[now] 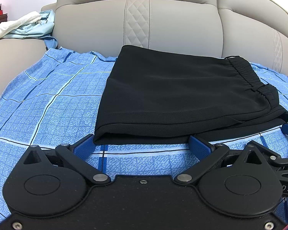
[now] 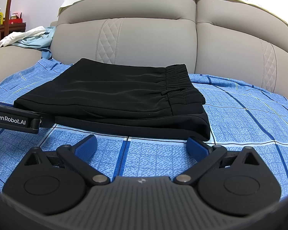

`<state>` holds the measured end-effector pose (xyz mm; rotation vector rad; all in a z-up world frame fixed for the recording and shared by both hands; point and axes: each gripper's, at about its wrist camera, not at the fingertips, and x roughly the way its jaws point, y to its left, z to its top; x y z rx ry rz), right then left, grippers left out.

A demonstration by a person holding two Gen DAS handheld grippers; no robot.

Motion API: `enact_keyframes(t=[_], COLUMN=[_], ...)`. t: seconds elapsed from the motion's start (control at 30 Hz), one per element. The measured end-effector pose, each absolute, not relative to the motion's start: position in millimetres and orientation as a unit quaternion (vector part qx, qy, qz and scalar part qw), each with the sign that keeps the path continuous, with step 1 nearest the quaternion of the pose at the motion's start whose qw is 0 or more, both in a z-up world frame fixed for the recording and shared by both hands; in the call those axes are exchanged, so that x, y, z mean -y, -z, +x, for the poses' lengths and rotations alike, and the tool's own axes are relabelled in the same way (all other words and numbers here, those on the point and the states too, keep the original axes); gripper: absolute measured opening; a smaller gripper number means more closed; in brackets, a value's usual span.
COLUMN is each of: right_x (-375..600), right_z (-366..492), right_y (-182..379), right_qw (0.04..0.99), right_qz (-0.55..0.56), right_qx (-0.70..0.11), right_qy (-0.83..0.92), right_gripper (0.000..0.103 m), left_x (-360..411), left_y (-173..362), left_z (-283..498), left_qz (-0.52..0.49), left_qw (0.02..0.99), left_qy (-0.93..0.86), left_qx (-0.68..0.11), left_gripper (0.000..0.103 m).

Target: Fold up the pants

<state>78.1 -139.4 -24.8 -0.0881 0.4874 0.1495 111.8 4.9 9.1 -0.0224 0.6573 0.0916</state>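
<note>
Black pants [image 1: 172, 94] lie folded in a flat stack on a blue checked cloth [image 1: 48, 99], elastic waistband at the right. My left gripper [image 1: 142, 146] is open and empty, its blue pads just in front of the stack's near edge. In the right wrist view the pants [image 2: 113, 99] lie the same way, and my right gripper [image 2: 142, 145] is open and empty just short of the near right corner. The left gripper's body [image 2: 13, 120] shows at the left, beside the pants.
The cloth [image 2: 240, 126] covers the seat of a grey leather sofa [image 1: 98, 25], whose backrest stands right behind the pants. Light blue and white clothes [image 1: 26, 26] lie piled on the left armrest. A dark wooden cabinet with bottles [image 2: 2, 23] stands far left.
</note>
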Motion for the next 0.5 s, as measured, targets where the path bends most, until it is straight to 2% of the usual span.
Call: enact_keyframes(t=[0.5], right_x=[139.3], right_z=[78.3], right_y=[25.2], right_qw=[0.967], right_qz=[-0.043], right_qx=[-0.241], right_qy=[-0.074], right_gripper=[0.103], left_x=[-3.5], left_y=[-8.9], left_z=[110.6], left_qz=[-0.011], left_qw=[0.946], left_qy=[-0.044], left_qx=[-0.32], left_gripper=[0.103])
